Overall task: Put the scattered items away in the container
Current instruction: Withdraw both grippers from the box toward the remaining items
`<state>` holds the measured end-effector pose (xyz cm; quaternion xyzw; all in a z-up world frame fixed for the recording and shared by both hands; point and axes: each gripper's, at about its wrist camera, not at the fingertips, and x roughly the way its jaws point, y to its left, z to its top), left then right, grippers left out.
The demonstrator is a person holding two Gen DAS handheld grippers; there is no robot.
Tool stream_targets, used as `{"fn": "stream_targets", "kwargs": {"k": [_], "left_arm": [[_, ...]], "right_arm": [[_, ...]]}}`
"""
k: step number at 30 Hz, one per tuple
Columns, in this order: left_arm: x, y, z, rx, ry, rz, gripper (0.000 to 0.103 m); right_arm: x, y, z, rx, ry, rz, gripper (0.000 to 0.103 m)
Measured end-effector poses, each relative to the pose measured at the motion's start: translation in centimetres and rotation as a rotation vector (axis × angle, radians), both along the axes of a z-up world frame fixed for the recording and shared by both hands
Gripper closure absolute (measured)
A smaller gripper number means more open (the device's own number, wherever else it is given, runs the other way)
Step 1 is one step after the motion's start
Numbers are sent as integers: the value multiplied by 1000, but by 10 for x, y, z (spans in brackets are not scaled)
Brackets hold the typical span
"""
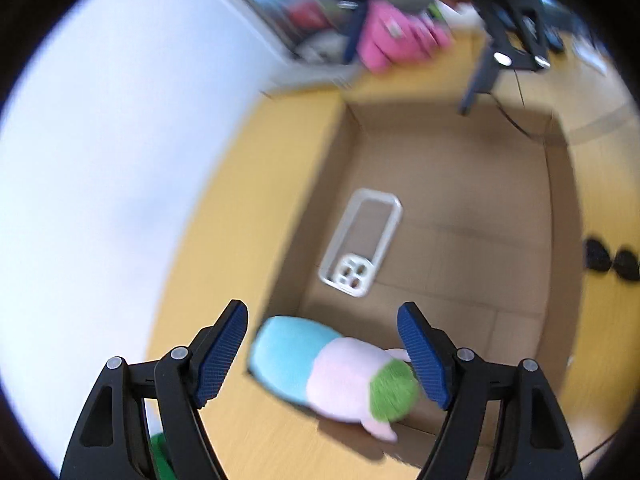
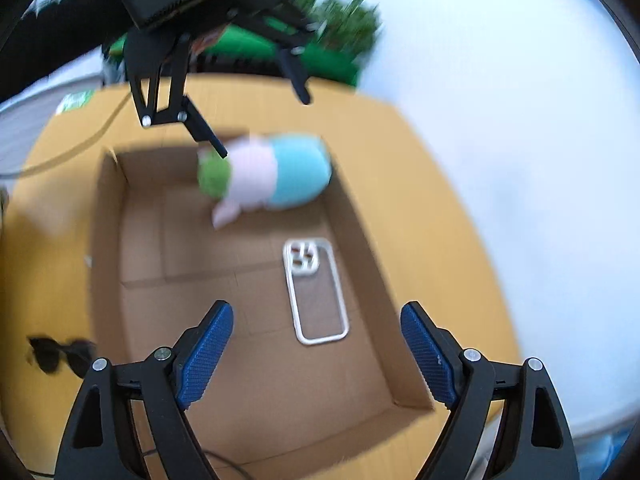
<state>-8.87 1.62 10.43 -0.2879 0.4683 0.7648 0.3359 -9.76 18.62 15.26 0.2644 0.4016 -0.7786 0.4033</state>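
Note:
An open cardboard box [image 1: 560, 208] [image 2: 108, 240] sits on a yellow table. A clear phone case [image 1: 360, 242] [image 2: 316, 292] lies flat on the box floor. A blue, pink and green plush toy [image 1: 332, 364] [image 2: 268, 174] lies over the box's near corner, blurred, below my open left gripper [image 1: 322, 352]; nothing touches its pads. My right gripper [image 2: 316, 356] is open and empty above the opposite end of the box. Each gripper shows in the other's view: the right [image 1: 504, 56], the left [image 2: 256, 116].
Black sunglasses [image 1: 608, 262] [image 2: 60, 354] lie on the table beside the box. A pink object [image 1: 396, 36] and clutter sit past the far table edge. Green foliage [image 2: 336, 36] stands behind the left gripper. A cable [image 2: 80, 148] runs across the table.

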Motion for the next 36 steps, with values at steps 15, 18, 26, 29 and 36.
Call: {"fn": "stream_targets", "kwargs": {"k": [15, 18, 26, 29, 36], "left_arm": [[200, -23, 44, 540, 158, 438, 24], [201, -16, 14, 592, 115, 541, 24], [212, -14, -34, 766, -14, 690, 24], [215, -7, -42, 777, -4, 689, 24], [209, 0, -53, 765, -6, 721, 24]], "right_arm": [[184, 15, -54, -455, -77, -585, 8], [205, 18, -67, -511, -91, -688, 7], [236, 20, -93, -504, -32, -849, 3], [237, 18, -98, -491, -6, -862, 3], [230, 15, -109, -494, -14, -854, 3]]}}
